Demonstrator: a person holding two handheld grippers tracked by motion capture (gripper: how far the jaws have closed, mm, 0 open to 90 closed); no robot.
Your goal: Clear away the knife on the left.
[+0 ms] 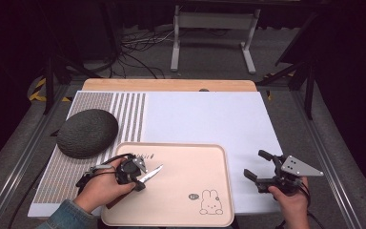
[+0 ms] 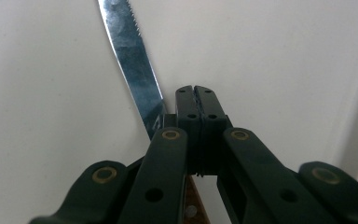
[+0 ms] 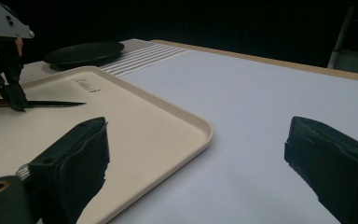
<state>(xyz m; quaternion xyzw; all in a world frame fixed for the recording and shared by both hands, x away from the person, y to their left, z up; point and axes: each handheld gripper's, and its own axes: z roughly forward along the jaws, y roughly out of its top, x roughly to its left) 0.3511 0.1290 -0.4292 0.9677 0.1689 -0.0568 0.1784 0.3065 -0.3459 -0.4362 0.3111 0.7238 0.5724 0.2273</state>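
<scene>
A steak knife (image 1: 152, 173) with a serrated blade and a brown handle lies on the cream tray (image 1: 186, 164), blade pointing right. My left gripper (image 1: 139, 185) is shut, and its tips are down on the knife where blade meets handle. In the left gripper view the jaws (image 2: 196, 91) are pressed together, with the flat blade (image 2: 130, 56) passing under them over the tray (image 2: 284, 70). My right gripper (image 1: 255, 163) stands open over the white sheet, right of the tray, with nothing between its fingers. The right gripper view (image 3: 198, 140) shows the knife (image 3: 56, 103), the tray (image 3: 135, 130) and the left gripper (image 3: 16, 102).
A dark grey domed oval (image 1: 87, 132) rests on the striped mat (image 1: 128, 114) at the left, low and flat (image 3: 84, 52) seen from the right gripper. A white sheet (image 1: 205, 119) covers the table. A rabbit print (image 1: 211, 201) marks the tray's near right corner. A metal stand (image 1: 214, 28) stands beyond.
</scene>
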